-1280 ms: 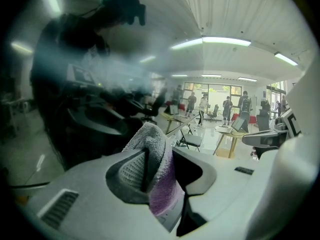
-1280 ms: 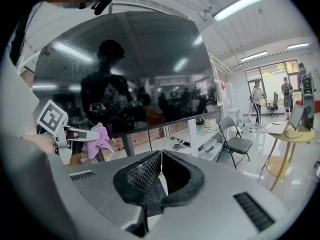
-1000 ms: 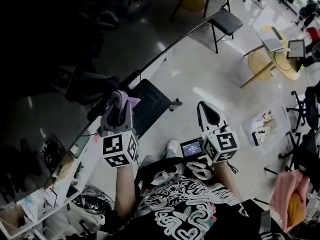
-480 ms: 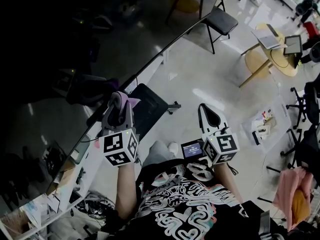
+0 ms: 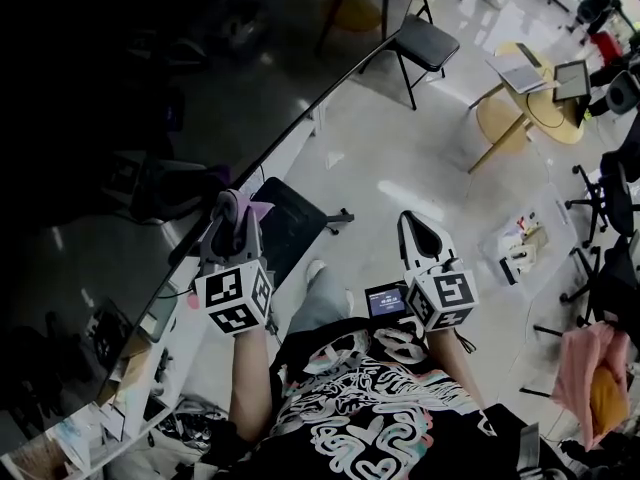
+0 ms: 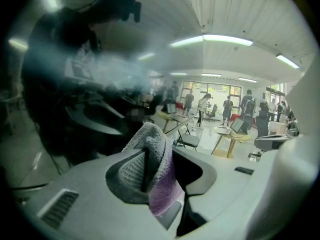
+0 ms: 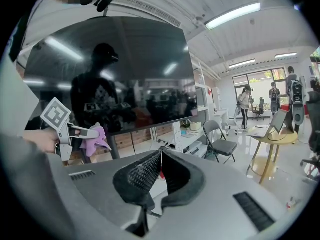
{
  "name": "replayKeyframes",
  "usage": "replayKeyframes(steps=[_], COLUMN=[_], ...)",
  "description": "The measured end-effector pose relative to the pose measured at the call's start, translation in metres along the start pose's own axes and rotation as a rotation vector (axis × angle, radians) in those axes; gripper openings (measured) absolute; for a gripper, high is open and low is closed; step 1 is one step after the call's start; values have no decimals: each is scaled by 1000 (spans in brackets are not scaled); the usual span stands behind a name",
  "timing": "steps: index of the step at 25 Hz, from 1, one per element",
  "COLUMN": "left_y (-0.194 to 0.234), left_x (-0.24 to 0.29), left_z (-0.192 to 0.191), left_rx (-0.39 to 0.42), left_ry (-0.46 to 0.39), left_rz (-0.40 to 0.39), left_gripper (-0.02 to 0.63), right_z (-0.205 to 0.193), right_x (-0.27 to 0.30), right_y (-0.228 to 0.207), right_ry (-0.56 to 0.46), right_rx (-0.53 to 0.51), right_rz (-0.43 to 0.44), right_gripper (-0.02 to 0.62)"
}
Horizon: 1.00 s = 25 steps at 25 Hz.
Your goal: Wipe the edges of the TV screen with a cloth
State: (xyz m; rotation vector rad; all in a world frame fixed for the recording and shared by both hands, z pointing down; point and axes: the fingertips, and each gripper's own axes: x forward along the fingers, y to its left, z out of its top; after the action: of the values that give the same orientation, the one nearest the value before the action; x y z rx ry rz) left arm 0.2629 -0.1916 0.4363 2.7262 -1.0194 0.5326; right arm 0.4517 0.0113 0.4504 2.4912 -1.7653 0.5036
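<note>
The big dark TV screen (image 5: pixel 150 118) fills the left of the head view, and its lower edge (image 5: pixel 300 118) runs diagonally from top centre down to the left. My left gripper (image 5: pixel 232 203) is shut on a purple-grey cloth (image 5: pixel 260 208), which it holds right by that lower edge. In the left gripper view the cloth (image 6: pixel 154 146) sticks up between the jaws of the left gripper (image 6: pixel 159 160), with the screen (image 6: pixel 60 84) close at the left. My right gripper (image 5: pixel 409 220) is shut and empty, off to the right of the TV. The right gripper view shows the right gripper (image 7: pixel 161 156), the screen (image 7: pixel 120 69) and the cloth (image 7: pixel 97 136).
A low white shelf with clutter (image 5: pixel 130 363) runs under the TV. A black stand base (image 5: pixel 295 223) lies on the floor by my left gripper. A folding chair (image 5: pixel 425 40) and a round wooden table (image 5: pixel 520 113) stand further back. Office chairs (image 5: pixel 605 208) are at the right.
The head view has shifted a little. My left gripper with the cloth has drifted slightly down and left along the TV's lower edge. The right gripper holds much the same pose.
</note>
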Motion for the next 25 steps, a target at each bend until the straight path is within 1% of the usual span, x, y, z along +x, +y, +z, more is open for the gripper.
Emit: replayKeyframes(steps=[3, 13, 17, 23, 25], left_y=[-2, -7, -13, -18, -25], left_x=[1, 8, 14, 25, 31], left_z=[-1, 2, 5, 9, 11], left_rx=[8, 12, 9, 10, 12], left_ry=[2, 8, 5, -6, -3], left_rz=[-17, -26, -27, -30, -35], left_gripper=[137, 138, 137, 137, 138], right_z=[1, 3, 7, 4, 1], right_x=[-4, -7, -4, 1, -2], right_y=[0, -4, -14, -14, -23], right_ry=[-8, -13, -20, -6, 0], right_rx=[-6, -2, 1, -5, 0], right_rz=[-7, -31, -43, -34, -46], right_gripper=[29, 29, 29, 29, 29])
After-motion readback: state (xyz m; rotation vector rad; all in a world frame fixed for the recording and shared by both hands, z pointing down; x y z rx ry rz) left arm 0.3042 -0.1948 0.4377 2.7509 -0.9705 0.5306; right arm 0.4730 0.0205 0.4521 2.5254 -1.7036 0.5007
